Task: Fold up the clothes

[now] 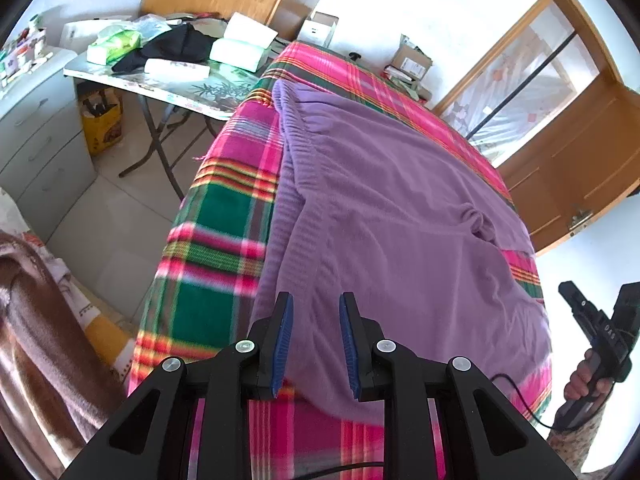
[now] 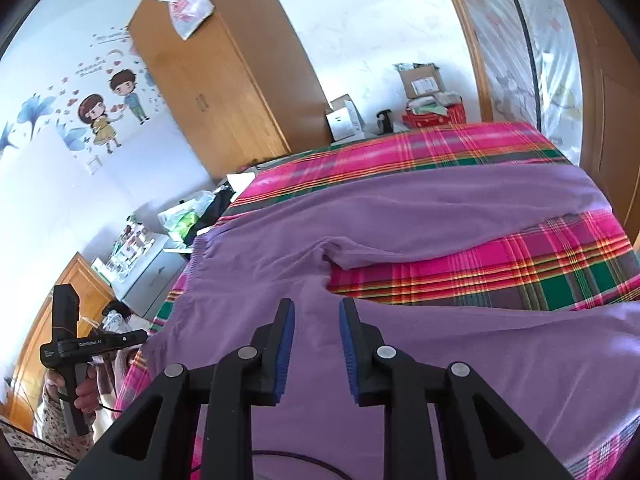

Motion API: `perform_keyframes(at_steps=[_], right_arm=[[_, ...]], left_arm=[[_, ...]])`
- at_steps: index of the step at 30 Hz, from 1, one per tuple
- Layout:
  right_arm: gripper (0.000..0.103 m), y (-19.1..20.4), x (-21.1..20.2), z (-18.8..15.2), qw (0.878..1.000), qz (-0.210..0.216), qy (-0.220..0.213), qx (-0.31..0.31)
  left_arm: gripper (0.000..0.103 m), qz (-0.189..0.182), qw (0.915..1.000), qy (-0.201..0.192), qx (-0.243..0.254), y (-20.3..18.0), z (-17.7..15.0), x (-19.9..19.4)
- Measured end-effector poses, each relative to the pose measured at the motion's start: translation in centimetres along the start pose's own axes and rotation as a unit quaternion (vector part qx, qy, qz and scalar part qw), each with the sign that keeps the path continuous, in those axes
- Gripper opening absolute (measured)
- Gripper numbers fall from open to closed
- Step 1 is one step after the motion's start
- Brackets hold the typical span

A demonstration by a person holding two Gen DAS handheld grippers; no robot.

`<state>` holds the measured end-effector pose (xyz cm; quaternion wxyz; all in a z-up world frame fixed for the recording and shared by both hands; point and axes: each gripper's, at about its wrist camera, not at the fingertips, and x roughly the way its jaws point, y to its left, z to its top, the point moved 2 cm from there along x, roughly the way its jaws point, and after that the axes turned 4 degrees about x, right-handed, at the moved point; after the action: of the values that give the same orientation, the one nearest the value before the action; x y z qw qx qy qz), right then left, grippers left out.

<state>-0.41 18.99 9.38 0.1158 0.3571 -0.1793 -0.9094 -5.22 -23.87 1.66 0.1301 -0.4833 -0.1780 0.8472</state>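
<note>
There was one pair of purple trousers [image 2: 400,216], with two legs, spread on one bed under a single plaid blanket [image 2: 500,264]. Two grippers were in view: the left gripper [image 1: 316,340] and the right gripper [image 2: 316,348], each with two fingers set apart and each held in one hand. One folding table [image 1: 168,84] stood beside the bed, carrying three white packs [image 1: 236,52] and one black garment [image 1: 172,46]. There was one chest of drawers [image 1: 36,148], one wardrobe [image 2: 224,80] with one plastic bag [image 2: 186,4] hanging on it, and two cartoon figures [image 2: 114,104] on the wall.
</note>
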Motion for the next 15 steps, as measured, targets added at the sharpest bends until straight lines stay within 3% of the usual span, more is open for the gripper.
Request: perform_keyframes(at_steps=[11,15], right_arm=[[0.025,4.5,-6.8,-0.6,0.996,0.023,-0.063,-0.064],[0.041,5.4,-8.5,-0.9,0.993,0.028,-0.076,-0.087]], left_arm=[[0.024,-0.011,0.9998,-0.010,-0.016,1.1,-3.0,-2.5],[0.024,-0.021,0.9996,-0.006,-0.019,1.1,-3.6,-2.3]])
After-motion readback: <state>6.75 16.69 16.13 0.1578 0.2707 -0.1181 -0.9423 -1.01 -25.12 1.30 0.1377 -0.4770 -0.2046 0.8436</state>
